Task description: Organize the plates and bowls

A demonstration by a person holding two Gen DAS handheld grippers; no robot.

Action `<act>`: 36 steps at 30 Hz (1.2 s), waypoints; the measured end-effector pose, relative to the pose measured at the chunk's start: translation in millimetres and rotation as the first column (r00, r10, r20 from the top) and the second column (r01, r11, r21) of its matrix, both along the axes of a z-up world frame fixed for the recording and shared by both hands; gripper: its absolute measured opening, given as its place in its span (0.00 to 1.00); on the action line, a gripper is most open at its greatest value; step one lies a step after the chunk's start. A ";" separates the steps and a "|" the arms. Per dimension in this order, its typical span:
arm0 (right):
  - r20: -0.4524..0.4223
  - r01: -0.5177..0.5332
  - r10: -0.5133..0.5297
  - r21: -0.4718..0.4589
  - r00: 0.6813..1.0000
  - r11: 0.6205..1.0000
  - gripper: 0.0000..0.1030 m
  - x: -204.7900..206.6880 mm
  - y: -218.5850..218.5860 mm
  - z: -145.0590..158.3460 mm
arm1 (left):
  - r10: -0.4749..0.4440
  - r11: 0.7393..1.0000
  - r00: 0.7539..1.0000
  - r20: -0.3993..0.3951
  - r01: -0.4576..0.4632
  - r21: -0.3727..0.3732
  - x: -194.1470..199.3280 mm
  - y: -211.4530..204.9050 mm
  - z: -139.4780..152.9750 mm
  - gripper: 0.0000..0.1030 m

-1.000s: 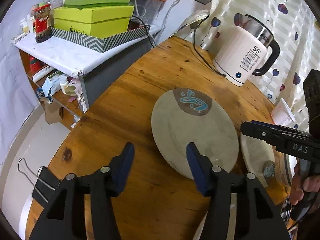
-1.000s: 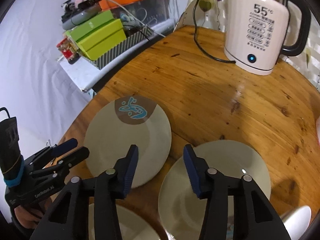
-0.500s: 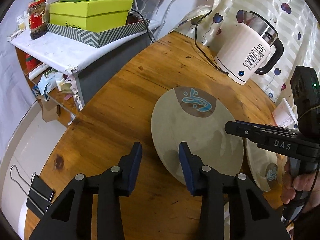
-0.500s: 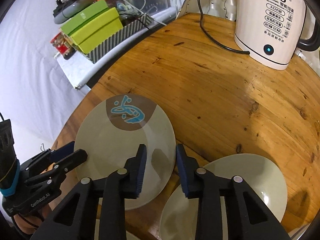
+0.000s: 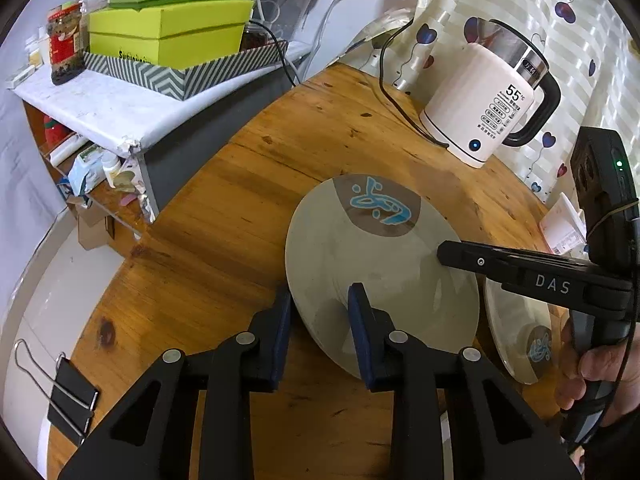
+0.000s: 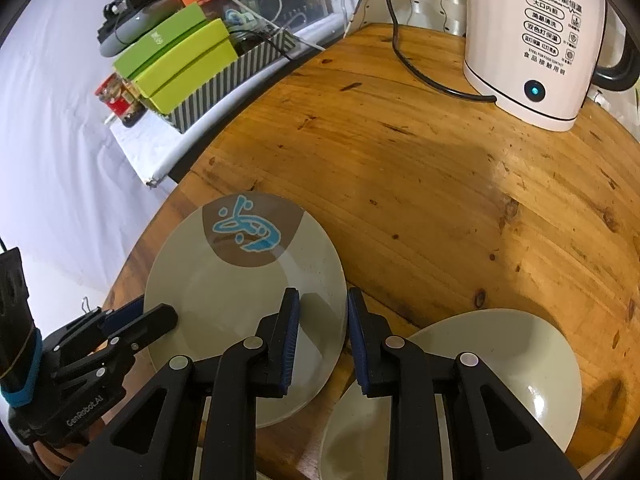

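Two grippers closing on fish plate — binder clip left-view only.

Table: we see a round wooden table | left of table: white-topped shelf unit carrying green boxes | behind table: heart-patterned curtain | below table's left edge: pale floor

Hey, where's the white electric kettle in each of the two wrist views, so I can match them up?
Left wrist view: the white electric kettle stands upper right, at the far edge of the wooden table.
Right wrist view: the kettle fills the top right corner, cut off at the top.
Shared landmark: the plate with the blue fish emblem, nearer the camera than the kettle.
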State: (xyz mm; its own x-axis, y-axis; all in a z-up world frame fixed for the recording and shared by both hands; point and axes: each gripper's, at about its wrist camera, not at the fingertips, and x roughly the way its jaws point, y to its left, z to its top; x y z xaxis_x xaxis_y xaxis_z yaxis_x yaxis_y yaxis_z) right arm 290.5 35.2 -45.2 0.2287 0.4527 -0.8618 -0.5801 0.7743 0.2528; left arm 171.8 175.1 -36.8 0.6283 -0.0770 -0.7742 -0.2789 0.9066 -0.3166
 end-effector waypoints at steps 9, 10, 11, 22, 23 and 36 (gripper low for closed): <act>0.013 -0.001 0.001 0.008 1.000 1.000 0.23 -8.6 1.2 13.2 | 0.007 1.000 1.000 0.015 -0.008 0.009 -7.2 0.6 12.1 0.28; 0.016 -0.001 0.001 0.007 1.000 1.000 0.23 -10.4 0.9 15.6 | 0.007 1.000 1.000 0.017 -0.007 0.010 -8.8 -0.1 14.0 0.28; 0.018 0.000 0.000 0.007 1.000 1.000 0.23 -12.4 0.2 17.9 | 0.006 1.000 1.000 0.020 -0.006 0.011 -10.9 -1.3 16.8 0.28; 0.035 0.018 -0.019 0.010 0.999 1.000 0.23 -47.2 -19.4 37.8 | -0.019 1.000 0.999 0.040 0.019 0.014 -38.4 -15.8 34.5 0.28; 0.038 0.021 -0.022 0.009 0.999 1.000 0.23 -51.2 -21.7 39.1 | -0.023 1.000 0.999 0.040 0.022 0.016 -42.5 -18.8 35.7 0.28; 0.068 0.061 -0.059 -0.017 0.996 0.998 0.23 -104.5 -55.6 48.5 | -0.081 0.996 0.996 0.026 0.081 0.036 -81.4 -53.3 40.4 0.28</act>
